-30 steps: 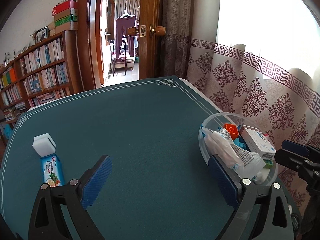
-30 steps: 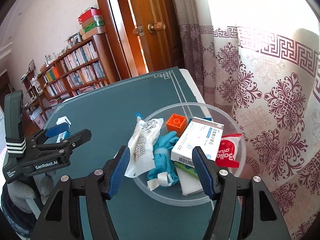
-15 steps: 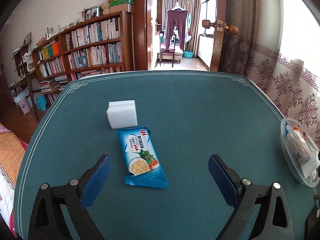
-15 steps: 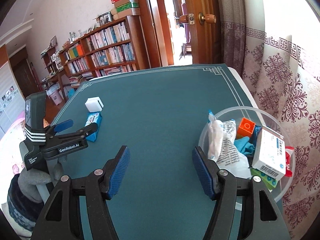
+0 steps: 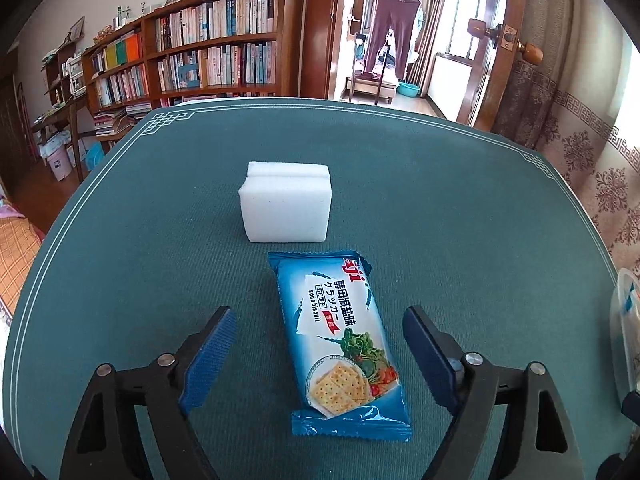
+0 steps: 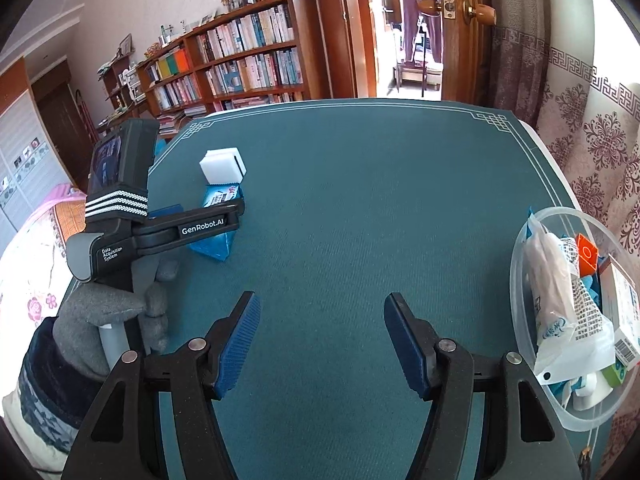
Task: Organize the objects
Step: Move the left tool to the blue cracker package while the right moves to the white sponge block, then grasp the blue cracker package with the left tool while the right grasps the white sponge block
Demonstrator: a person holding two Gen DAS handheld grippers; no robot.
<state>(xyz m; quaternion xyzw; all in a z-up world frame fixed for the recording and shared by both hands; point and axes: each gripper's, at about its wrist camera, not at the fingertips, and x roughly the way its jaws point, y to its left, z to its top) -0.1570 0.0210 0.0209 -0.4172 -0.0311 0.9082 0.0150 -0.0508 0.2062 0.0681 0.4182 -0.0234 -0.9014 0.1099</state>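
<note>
A blue soda biscuit packet (image 5: 340,344) lies flat on the green table mat (image 5: 440,200), with a white sponge block (image 5: 286,208) just behind it. My left gripper (image 5: 318,344) is open and low over the mat, its jaws on either side of the packet's near half, not touching it. In the right wrist view the left gripper (image 6: 192,224) covers most of the packet (image 6: 214,244), and the sponge (image 6: 223,165) sits beyond. My right gripper (image 6: 322,340) is open and empty over bare mat. A clear plastic bowl (image 6: 524,240) at the right holds several items.
The bowl holds a white plastic bag (image 6: 560,300), an orange brick (image 6: 587,254) and a white box (image 6: 622,300). Its rim shows at the right edge of the left wrist view (image 5: 624,320). Curtains (image 6: 592,128) hang along the table's right edge; a bookshelf (image 5: 208,52) stands behind.
My left gripper has swung left, away from the bowl, and closed in low over the biscuit packet. My right gripper has turned left off the bowl, which now sits at its right.
</note>
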